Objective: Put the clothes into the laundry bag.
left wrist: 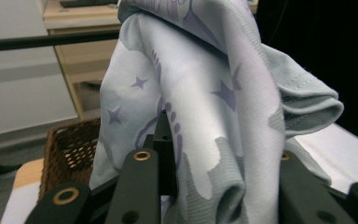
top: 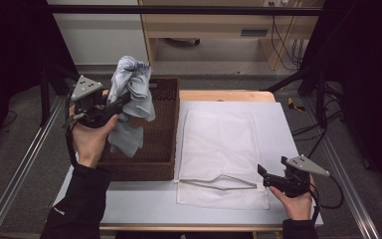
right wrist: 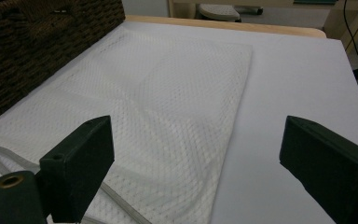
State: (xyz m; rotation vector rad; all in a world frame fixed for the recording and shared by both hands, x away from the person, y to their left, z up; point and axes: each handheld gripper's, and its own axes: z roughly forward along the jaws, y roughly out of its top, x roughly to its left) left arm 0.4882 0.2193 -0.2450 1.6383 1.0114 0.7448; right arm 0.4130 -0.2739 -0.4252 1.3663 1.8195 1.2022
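My left gripper (top: 115, 104) is shut on a pale blue-grey garment (top: 132, 87) printed with stars, which hangs bunched above a dark brown wicker basket (top: 154, 134). In the left gripper view the cloth (left wrist: 205, 107) is pinched between the black jaws and drapes over them, and the basket (left wrist: 70, 149) sits below at the left. A white mesh laundry bag (top: 219, 144) lies flat on the table, its grey zipper edge (top: 219, 182) near the front. My right gripper (top: 264, 177) stands open beside the bag's front right corner. Its jaws are wide apart over the mesh bag (right wrist: 168, 102), with nothing between them.
The basket stands on the table's left half, its woven wall (right wrist: 37, 46) close to the bag's left side. A white mat (top: 278, 129) covers the table, bare to the right of the bag. Metal frame rails (top: 25, 164) run along both sides.
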